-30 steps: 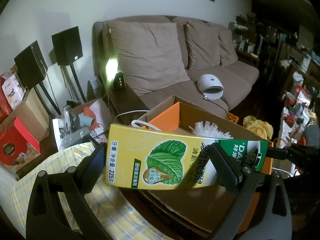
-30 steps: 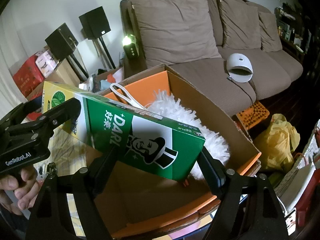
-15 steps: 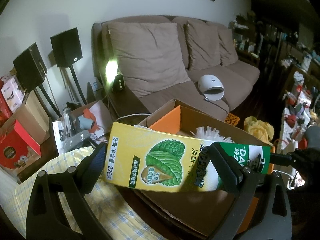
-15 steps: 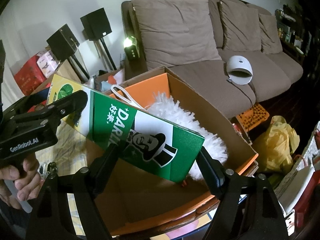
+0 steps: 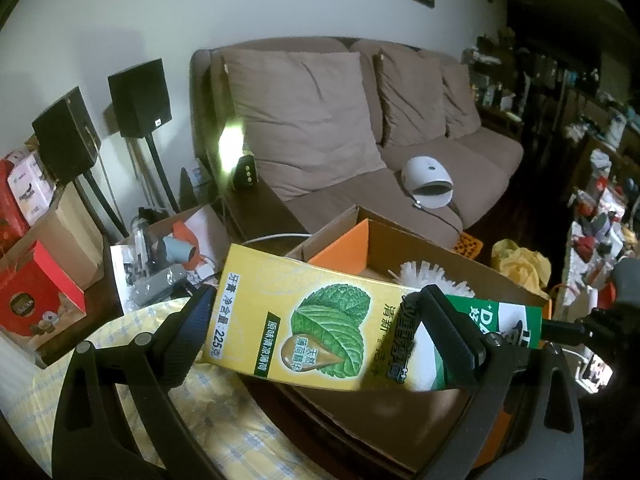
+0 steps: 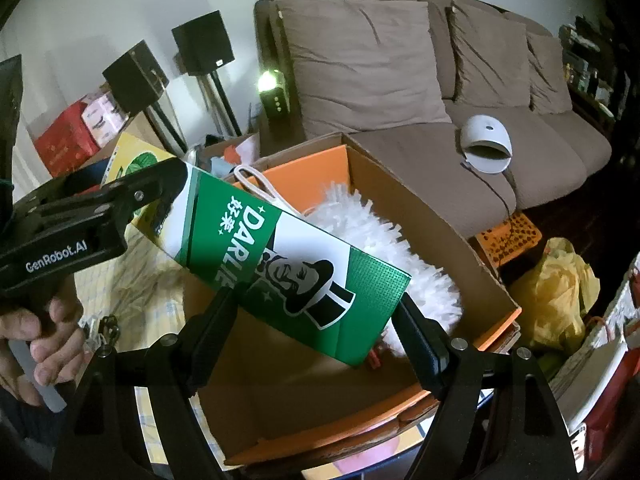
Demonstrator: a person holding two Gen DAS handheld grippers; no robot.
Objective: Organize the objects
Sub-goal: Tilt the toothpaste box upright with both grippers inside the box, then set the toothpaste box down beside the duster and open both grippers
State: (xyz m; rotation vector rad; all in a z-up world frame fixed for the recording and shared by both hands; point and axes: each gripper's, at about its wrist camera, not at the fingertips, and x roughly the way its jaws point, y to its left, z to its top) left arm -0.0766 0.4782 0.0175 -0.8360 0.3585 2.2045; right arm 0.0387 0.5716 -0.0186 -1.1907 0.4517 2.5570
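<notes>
Both grippers grasp one long toothpaste box (image 5: 320, 328) across its width, held in the air over the open cardboard box (image 6: 448, 232). The left gripper (image 5: 316, 320) clamps the yellow end, its pads pressed on the carton's two long edges. The right gripper (image 6: 316, 320) clamps the green end in the same way, jaws spread wide by the carton between them.

The carton's long axis runs from the yellow end, over the cardboard box's near left corner and the checked yellow cloth (image 5: 120, 380), to the green end over the box's interior. It slopes: in the right wrist view the green end sits lower and nearer the camera, the yellow end higher and further off to the left.

Inside the cardboard box a white fluffy duster (image 6: 380, 248) lies along the far wall, with a white looped handle (image 6: 256, 184) at the far left corner; the carton hides its middle. A small red thing under the carton's green corner is too hidden to name.

Only the right wrist view shows the hand (image 6: 36, 344) that grips the left tool's handle, and the printed face on the green panel. Only the left wrist view shows the mint-leaf print on the yellow panel; there the right gripper is just a dark shape at the right edge. Behind stands a brown sofa (image 5: 360, 132) with a white domed device (image 5: 428, 178) on its seat.
</notes>
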